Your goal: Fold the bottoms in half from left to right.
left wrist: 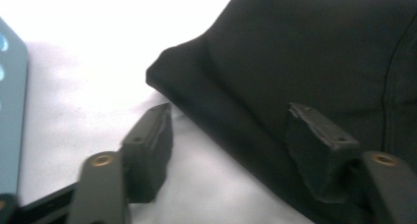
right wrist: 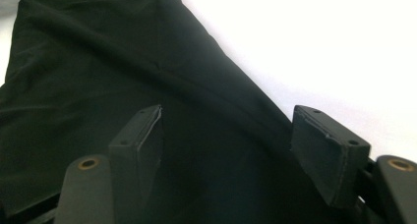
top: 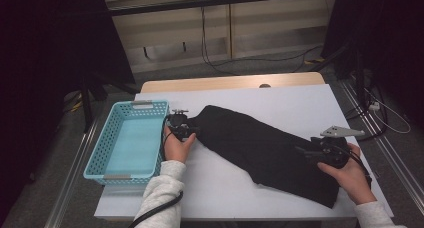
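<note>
White table (top: 280, 100) is spread with a black garment (top: 265, 148) lying diagonally from mid-table toward the near right corner; a blue basket (top: 131, 140) stands at the left edge. Each end is straddled by a released claw, left (left wrist: 228, 130) and right (right wrist: 226, 135). Grasping is judged in hand; next, both claws must be closed on the cloth.

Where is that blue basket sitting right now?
In the high view the blue basket sits at the table's left edge, just left of the left hand-held gripper and the black cloth.
</note>
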`<move>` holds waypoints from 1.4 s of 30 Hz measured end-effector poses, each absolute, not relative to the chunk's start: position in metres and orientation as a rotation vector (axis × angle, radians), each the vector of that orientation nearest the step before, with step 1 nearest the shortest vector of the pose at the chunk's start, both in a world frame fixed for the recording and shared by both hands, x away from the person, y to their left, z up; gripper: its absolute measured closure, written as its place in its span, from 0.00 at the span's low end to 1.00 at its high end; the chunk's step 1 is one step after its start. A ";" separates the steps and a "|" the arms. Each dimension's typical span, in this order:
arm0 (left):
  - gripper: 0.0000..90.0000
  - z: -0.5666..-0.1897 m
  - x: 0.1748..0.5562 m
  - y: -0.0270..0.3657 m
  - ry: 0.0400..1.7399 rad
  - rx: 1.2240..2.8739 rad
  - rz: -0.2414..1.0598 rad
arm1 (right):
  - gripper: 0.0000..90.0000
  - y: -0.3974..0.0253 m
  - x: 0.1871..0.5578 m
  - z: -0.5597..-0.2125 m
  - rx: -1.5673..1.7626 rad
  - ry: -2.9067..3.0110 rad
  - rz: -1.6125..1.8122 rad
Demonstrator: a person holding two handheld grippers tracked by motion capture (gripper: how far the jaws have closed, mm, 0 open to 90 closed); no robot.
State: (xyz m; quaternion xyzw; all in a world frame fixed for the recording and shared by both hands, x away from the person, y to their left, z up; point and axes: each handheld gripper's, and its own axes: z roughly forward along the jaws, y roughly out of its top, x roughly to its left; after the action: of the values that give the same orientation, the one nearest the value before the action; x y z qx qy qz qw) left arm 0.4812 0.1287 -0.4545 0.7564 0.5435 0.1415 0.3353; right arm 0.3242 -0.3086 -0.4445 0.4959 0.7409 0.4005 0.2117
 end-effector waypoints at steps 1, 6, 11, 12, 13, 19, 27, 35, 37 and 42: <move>0.49 -0.454 0.482 0.129 1.419 1.974 0.364 | 0.31 -0.308 0.324 -0.445 1.378 2.061 1.111; 0.70 -0.454 0.484 0.127 1.402 1.981 0.335 | 0.31 -0.305 0.325 -0.446 1.376 2.068 1.114; 0.84 -0.454 0.487 0.123 1.386 1.980 0.304 | 0.29 -0.302 0.324 -0.446 1.375 2.075 1.121; 0.87 -0.453 0.487 0.123 1.381 1.991 0.303 | 0.29 -0.301 0.324 -0.446 1.377 2.078 1.124; 0.90 -0.452 0.488 0.122 1.388 1.981 0.304 | 0.29 -0.300 0.324 -0.447 1.374 2.078 1.126; 0.93 -0.442 0.490 0.124 1.397 1.983 0.298 | 0.24 -0.299 0.323 -0.446 1.355 2.088 1.132; 0.93 -0.418 0.492 0.133 1.389 1.937 0.330 | 0.21 -0.297 0.323 -0.448 1.354 2.093 1.142; 0.93 -0.403 0.492 0.146 1.395 1.909 0.351 | 0.20 -0.294 0.324 -0.448 1.353 2.103 1.156; 0.93 -0.401 0.491 0.150 1.396 1.900 0.358 | 0.20 -0.293 0.325 -0.448 1.346 2.106 1.163; 0.93 -0.397 0.491 0.158 1.403 1.880 0.350 | 0.19 -0.289 0.329 -0.448 1.335 2.117 1.169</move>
State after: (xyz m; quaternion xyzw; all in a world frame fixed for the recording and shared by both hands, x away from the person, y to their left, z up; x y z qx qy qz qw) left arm 0.4908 0.1581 -0.3965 0.7348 0.5481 0.1366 0.3755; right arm 0.3292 -0.2887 -0.4480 0.4747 0.7526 0.4157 0.1883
